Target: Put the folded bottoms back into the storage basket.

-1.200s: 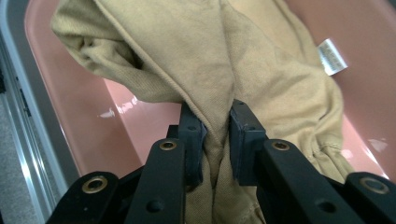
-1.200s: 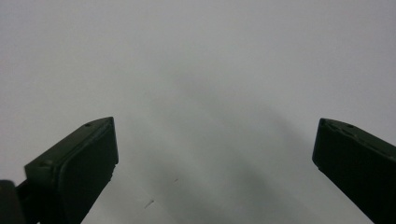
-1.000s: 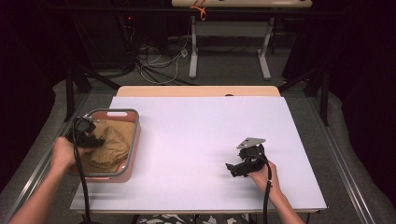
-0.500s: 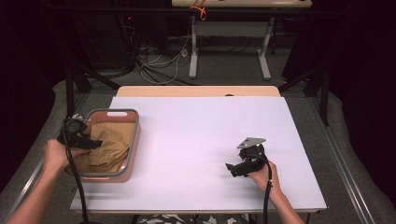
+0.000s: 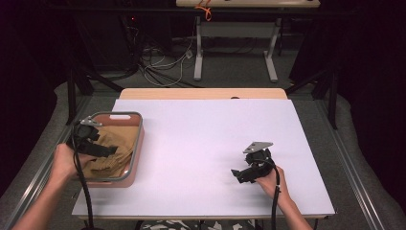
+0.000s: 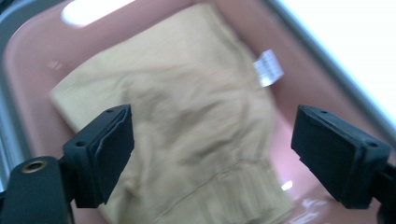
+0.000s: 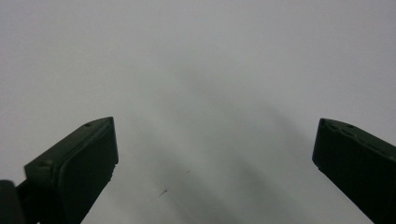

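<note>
Up close, left gripper [image 6: 210,158] view is showing a white tag [image 6: 268,68] on tan cloth [image 6: 177,135] in pink tray [image 6: 32,51], jaws wide apart over it w/o gripping; right gripper [image 7: 215,163] is gaping over bare table [image 7: 196,70].

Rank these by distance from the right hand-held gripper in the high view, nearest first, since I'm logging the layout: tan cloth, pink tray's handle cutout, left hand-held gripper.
From the right hand-held gripper:
1. Tan cloth, in the tray at left.
2. Left hand-held gripper, over the cloth; nearly level with it, a close call.
3. Handle cutout, at the pink tray's far end.
</note>
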Demonstrator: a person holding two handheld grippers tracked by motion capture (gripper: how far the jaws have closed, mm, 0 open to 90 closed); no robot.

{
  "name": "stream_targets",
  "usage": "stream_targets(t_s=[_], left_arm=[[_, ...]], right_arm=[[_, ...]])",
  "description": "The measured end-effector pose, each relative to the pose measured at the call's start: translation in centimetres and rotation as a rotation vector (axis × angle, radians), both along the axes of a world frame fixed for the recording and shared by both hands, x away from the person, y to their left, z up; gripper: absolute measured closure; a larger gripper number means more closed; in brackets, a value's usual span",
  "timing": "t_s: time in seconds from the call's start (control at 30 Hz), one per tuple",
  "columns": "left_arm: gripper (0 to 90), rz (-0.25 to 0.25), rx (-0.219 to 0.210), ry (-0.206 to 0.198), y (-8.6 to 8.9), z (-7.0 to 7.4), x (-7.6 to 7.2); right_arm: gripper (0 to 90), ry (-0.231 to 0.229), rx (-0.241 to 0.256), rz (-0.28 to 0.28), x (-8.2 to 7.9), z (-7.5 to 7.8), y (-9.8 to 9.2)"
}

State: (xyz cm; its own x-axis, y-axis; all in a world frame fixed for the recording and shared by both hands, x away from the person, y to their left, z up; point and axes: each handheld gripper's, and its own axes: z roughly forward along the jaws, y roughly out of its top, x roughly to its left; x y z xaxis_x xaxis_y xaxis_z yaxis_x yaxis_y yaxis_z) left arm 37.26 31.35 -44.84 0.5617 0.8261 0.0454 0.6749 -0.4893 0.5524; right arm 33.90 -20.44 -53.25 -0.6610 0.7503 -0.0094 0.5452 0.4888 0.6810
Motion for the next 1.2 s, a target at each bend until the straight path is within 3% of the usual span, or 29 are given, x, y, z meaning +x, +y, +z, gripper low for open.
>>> stream_targets(t_s=[0.2,0.43,0.6,0.87,1.2], left_arm=[[7.9,-0.082,-0.005,-0.027,-3.0,0.4,-0.9],[4.6,-0.145,-0.014,-0.038,-6.2,0.3,-1.8],[3.0,-0.181,-0.021,-0.050,-7.9,-0.1,-2.4],[0.8,-0.254,-0.043,-0.072,-10.2,-0.4,-3.6],[0.0,-0.335,-0.058,-0.070,-13.0,-1.8,-5.3]], right_arm=[[0.0,-0.004,0.002,0.005,-0.5,0.2,-0.3],[0.0,-0.013,0.022,0.012,-1.1,0.2,-0.6],[0.0,0.007,0.008,0.011,-1.6,0.4,-0.7],[0.0,0.000,-0.003,0.019,-2.4,0.4,-0.9],[0.0,-0.004,-0.002,0.020,-3.9,0.4,-1.3]])
